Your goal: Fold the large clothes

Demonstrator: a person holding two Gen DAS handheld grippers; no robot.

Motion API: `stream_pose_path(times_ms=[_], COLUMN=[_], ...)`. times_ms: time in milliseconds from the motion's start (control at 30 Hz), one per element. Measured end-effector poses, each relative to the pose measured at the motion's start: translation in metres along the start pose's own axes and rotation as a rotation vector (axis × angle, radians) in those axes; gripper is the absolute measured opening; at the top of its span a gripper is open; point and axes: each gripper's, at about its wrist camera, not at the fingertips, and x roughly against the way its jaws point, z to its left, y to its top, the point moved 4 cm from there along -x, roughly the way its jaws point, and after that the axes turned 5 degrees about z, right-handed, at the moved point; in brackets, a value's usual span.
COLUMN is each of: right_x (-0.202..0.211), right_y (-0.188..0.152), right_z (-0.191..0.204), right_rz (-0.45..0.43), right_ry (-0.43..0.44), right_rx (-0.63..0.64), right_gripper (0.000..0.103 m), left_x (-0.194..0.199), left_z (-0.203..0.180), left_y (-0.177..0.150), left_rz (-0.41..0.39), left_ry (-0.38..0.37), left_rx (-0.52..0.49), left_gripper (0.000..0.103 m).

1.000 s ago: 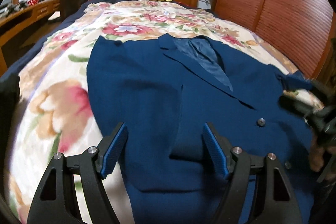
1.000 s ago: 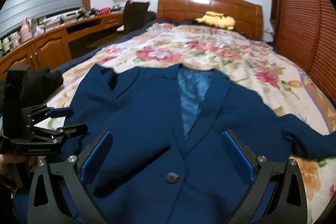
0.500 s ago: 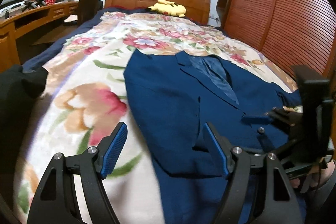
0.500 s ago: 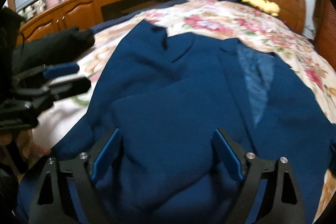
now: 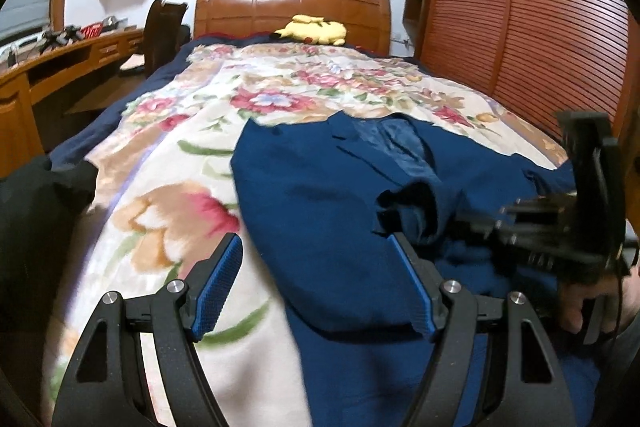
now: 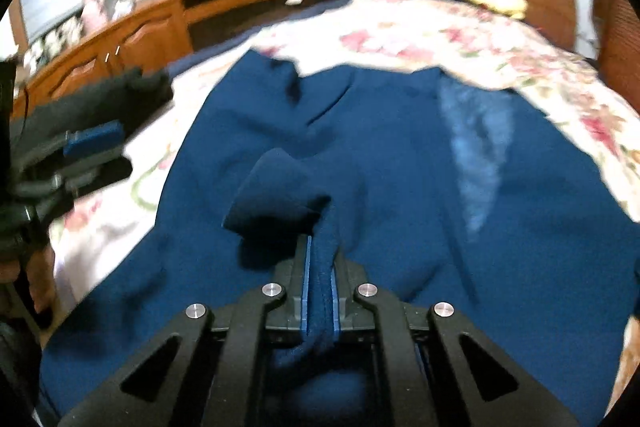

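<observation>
A navy blue suit jacket [image 5: 320,195] lies face up on a floral bedspread [image 5: 168,163], collar toward the headboard. It also fills the right wrist view [image 6: 400,155]. My right gripper [image 6: 320,267] is shut on the jacket's sleeve end [image 6: 280,203], which bunches up above the jacket front; the sleeve also shows in the left wrist view [image 5: 412,211], with the right gripper [image 5: 472,223] behind it. My left gripper [image 5: 316,279] is open and empty over the jacket's left edge. It also shows at the left of the right wrist view [image 6: 96,151].
A yellow plush toy [image 5: 312,31] lies by the wooden headboard [image 5: 292,7]. A dark garment [image 5: 36,211] lies at the bed's left edge. A wooden desk [image 5: 60,67] and chair [image 5: 164,31] stand left; a slatted wardrobe [image 5: 528,27] stands right.
My right gripper has closed on the sleeve and lifted it over the jacket front. My left gripper has drawn back and leftward, staying open.
</observation>
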Motion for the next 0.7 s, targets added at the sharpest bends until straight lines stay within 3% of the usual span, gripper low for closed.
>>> stream_pose_path(times_ms=[333, 433, 667, 700], right_x=[0.080, 0.094, 0.099, 0.101], right_y=[-0.027, -0.051, -0.115, -0.120], right_z=[-0.063, -0.081, -0.096, -0.096], right_rz=[-0.230, -0.238, -0.144, -0.131], right_ry=[-0.138, -0.185, -0.247, -0.258], right_rx=[-0.152, -0.202, -0.254, -0.257], right_gripper=[0.007, 0.007, 0.008, 0.014], left_x=[0.021, 0.024, 0.028, 0.029], left_z=[-0.034, -0.044, -0.072, -0.076], left_y=[0.005, 0.004, 0.003, 0.001], left_rz=[-0.056, -0.058, -0.060, -0.063], left_ry=[-0.022, -0.034, -0.034, -0.031], left_rx=[-0.024, -0.026, -0.067, -0.071], left_gripper=[0.075, 0.075, 0.075, 0.075])
